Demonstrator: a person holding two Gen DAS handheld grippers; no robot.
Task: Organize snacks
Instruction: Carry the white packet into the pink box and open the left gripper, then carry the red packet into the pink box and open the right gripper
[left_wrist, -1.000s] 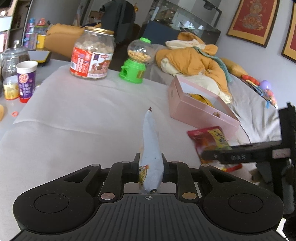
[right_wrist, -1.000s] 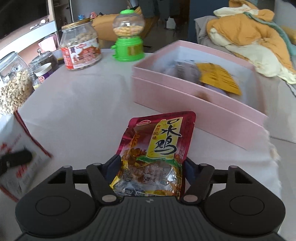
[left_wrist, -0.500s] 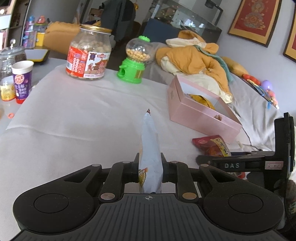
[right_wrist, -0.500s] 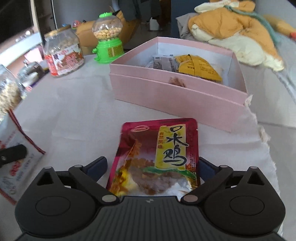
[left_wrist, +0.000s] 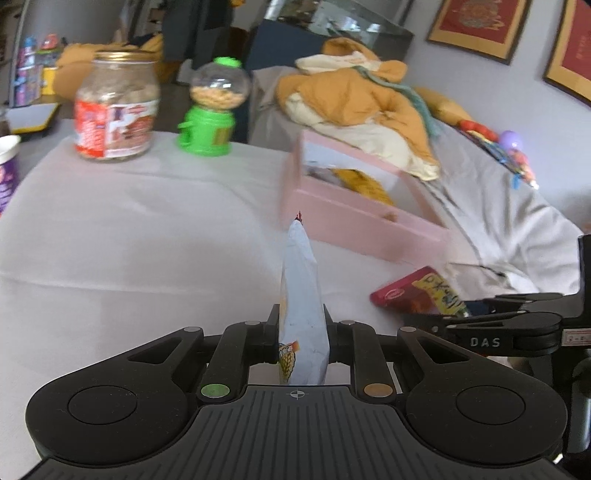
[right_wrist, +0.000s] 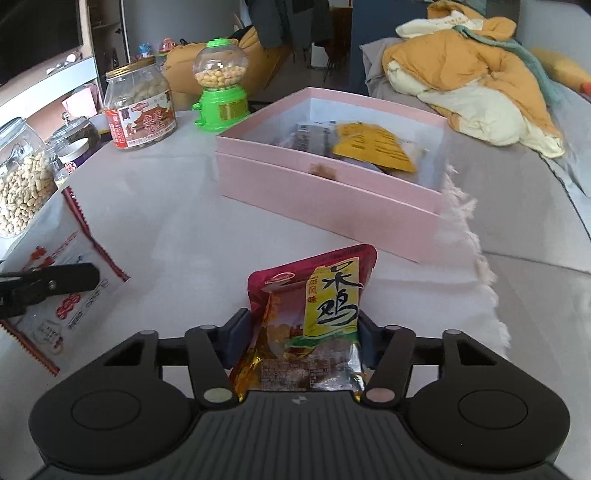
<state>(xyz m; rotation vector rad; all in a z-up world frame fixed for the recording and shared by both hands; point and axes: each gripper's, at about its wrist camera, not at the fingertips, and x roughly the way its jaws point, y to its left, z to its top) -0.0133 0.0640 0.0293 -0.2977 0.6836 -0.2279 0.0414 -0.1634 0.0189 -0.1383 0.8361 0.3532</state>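
Note:
My left gripper is shut on a white snack packet, held edge-on above the table. The same packet shows at the left of the right wrist view. My right gripper is shut on a red and yellow chicken snack pouch, lifted off the cloth and buckled between the fingers. The pouch also shows in the left wrist view. The open pink box stands ahead and holds a yellow packet and a dark packet.
A labelled jar of snacks and a green candy dispenser stand at the far side of the white tablecloth. Glass jars of nuts stand at the left. A bed with an orange quilt lies beyond the box.
My right gripper has closed on the red pouch and lifted it off the cloth; its jaws were wide apart before. My left gripper has swung right toward the box with the white packet.

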